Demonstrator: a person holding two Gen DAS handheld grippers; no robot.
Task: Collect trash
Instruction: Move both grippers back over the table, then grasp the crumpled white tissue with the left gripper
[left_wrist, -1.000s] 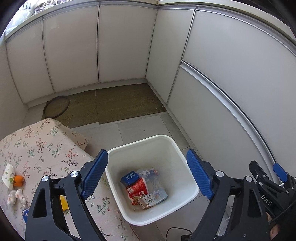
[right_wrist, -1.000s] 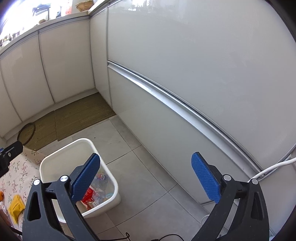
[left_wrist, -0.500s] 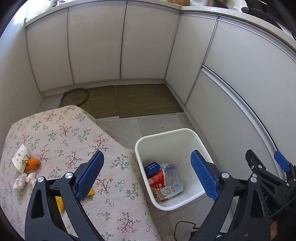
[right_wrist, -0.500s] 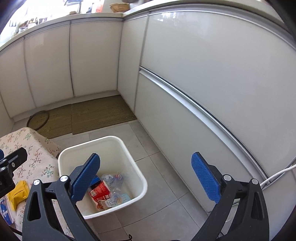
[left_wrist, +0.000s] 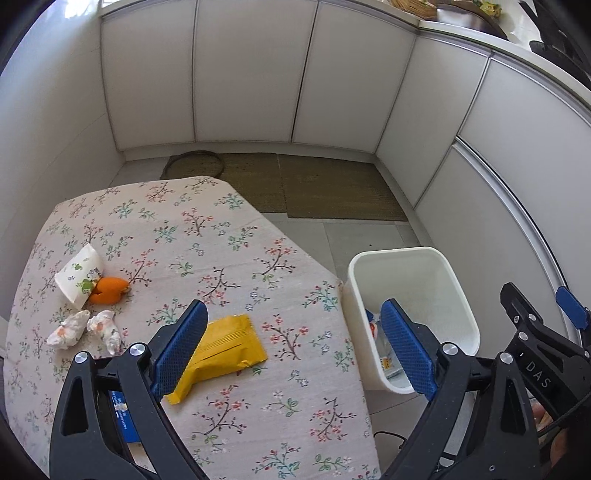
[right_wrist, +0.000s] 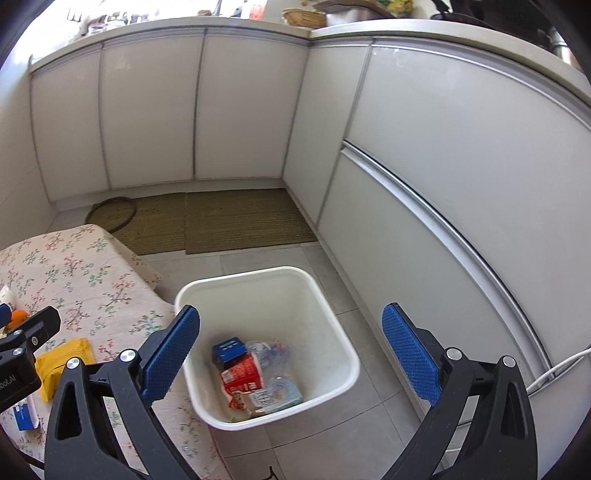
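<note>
Trash waits on the table (left_wrist: 221, 236): yellow packet (left_wrist: 221, 350) under the left gripper (left_wrist: 291, 350), jaws wide, empty. Right gripper (right_wrist: 291, 354), also wide and empty, over the bin (right_wrist: 325, 291). Flat packet could slip the pinch.

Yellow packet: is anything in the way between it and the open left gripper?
Nothing visible. The yellow packet lies flat on the flowered cloth, partly behind a blue pad of the empty, open left gripper. The other scraps lie off to the side.
</note>
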